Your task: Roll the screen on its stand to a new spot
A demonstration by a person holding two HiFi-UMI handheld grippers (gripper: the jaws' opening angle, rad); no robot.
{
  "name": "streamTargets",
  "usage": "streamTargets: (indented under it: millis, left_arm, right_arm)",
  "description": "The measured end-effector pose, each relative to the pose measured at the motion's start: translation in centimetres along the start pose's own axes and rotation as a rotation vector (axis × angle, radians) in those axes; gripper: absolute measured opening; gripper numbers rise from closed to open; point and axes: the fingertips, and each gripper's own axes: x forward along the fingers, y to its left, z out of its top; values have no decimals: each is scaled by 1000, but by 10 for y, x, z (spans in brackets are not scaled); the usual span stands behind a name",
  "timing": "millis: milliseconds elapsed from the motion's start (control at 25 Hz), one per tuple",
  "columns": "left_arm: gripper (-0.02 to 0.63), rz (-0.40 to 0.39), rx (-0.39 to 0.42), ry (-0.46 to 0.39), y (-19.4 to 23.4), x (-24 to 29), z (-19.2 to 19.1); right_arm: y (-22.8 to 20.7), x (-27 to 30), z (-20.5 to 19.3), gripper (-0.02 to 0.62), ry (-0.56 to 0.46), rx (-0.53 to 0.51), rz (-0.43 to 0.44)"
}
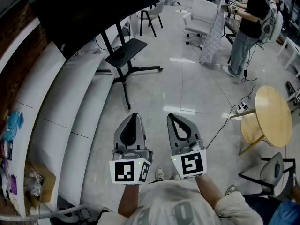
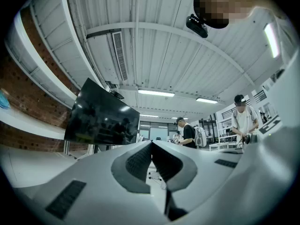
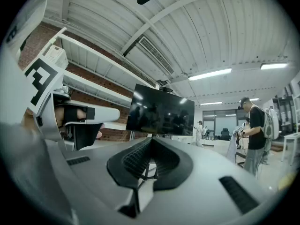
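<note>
Your left gripper [image 1: 135,116] and right gripper [image 1: 171,117] sit side by side, each with its jaws closed on nothing. The screen [image 1: 89,13] on its stand [image 1: 123,74] is ahead of them, to the left and well apart.

ahead: floor [image 1: 161,97] open to stand legs [image 1: 143,70] | left: white benches [image 1: 75,102] | right: round table [image 1: 273,116], cable [image 1: 219,127]

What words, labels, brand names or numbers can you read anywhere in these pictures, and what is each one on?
No readable text anywhere.
Left hand-held gripper and right hand-held gripper: black square marker patterns only, no letters.
Shirt print: cut off by the frame edge, unreadable.
Screen: dark, showing nothing.
</note>
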Motion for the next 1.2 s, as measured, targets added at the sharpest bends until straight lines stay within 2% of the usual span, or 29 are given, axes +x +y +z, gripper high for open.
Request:
streamTargets:
  millis: [480, 720, 960, 1200]
  left_arm:
    - [14, -6, -11, 5, 26, -7, -1]
    - [14, -15, -26, -2, 58, -3, 1]
    - [14, -42, -54, 22, 85, 8, -9]
    - [15, -95, -70, 28, 86, 29, -16]
  right_arm:
    - [28, 18, -5, 18, 24, -23, 23]
    - [49, 44, -2, 18, -11, 46, 20]
    - [63, 65, -8, 18, 4, 13, 0]
    - [53, 79, -17, 18, 28, 3, -28]
